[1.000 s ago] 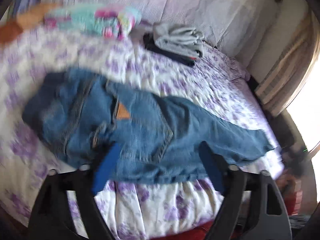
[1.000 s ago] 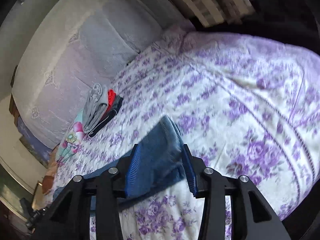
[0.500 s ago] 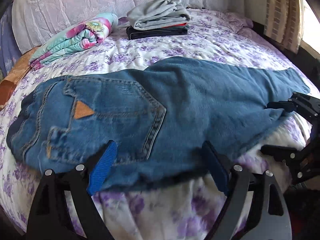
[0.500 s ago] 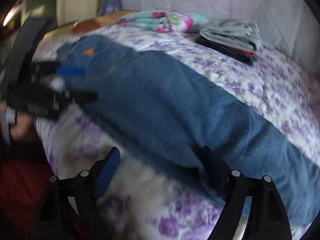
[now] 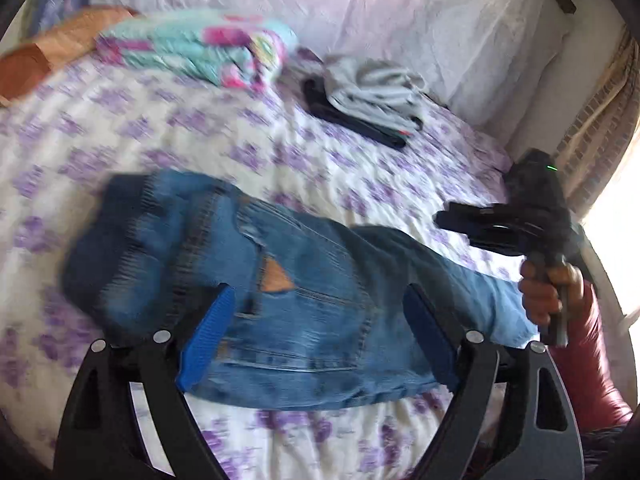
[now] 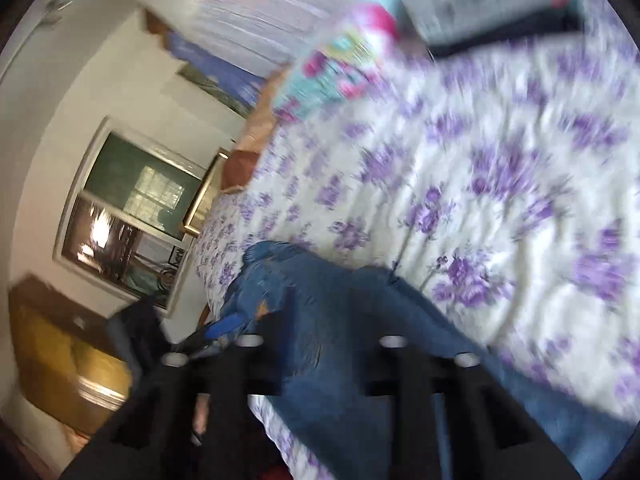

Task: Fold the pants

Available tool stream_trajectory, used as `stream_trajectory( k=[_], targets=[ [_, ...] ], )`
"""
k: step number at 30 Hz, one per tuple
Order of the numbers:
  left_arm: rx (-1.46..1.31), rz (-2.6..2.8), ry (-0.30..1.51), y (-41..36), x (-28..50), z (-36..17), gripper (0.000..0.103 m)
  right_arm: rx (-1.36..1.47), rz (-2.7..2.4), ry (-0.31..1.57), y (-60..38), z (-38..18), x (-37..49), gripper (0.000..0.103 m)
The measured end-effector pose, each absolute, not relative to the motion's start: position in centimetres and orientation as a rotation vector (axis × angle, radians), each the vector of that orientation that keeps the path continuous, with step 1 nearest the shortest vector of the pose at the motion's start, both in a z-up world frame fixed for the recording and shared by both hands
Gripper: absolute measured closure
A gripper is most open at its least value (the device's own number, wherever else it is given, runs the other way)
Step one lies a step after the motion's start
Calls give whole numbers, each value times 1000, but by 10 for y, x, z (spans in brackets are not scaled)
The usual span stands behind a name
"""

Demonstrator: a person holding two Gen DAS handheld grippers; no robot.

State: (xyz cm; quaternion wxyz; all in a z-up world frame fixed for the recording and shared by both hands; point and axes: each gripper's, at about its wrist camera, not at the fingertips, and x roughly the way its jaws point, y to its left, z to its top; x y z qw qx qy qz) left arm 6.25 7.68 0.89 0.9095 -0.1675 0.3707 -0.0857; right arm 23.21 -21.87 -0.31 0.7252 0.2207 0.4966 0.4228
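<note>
Left wrist: jeans (image 5: 320,300), blank tan patch (image 5: 275,278).

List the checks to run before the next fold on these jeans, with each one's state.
1. Jeans spread lengthwise on the bedspread: ok.
2. Left tongs open, gripping nothing: ok.
3. Right tongs grip: cannot tell, blurred.
4. Folded clothes stack and colourful blanket apart from the jeans: ok.
5. Steady views: not ok, both motion-blurred.

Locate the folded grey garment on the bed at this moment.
In the left wrist view, the folded grey garment lies upper-centre, atop dark clothes, right of the colourful blanket, near the headboard pillows.
</note>
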Motion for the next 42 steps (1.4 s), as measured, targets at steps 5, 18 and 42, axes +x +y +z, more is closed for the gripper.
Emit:
stream_trajectory(
  k=[5, 18, 42],
  targets=[
    [-382, -121, 788, 103, 63, -2, 14, 413, 988, 1249, -190, -29, 249, 84],
    [-127, -46, 774, 74, 60, -26, 9, 363, 983, 1281, -195, -36, 257, 59],
    [-154, -58, 785, 77, 63, -26, 7, 142, 704, 908, -190, -19, 246, 102]
  ],
)
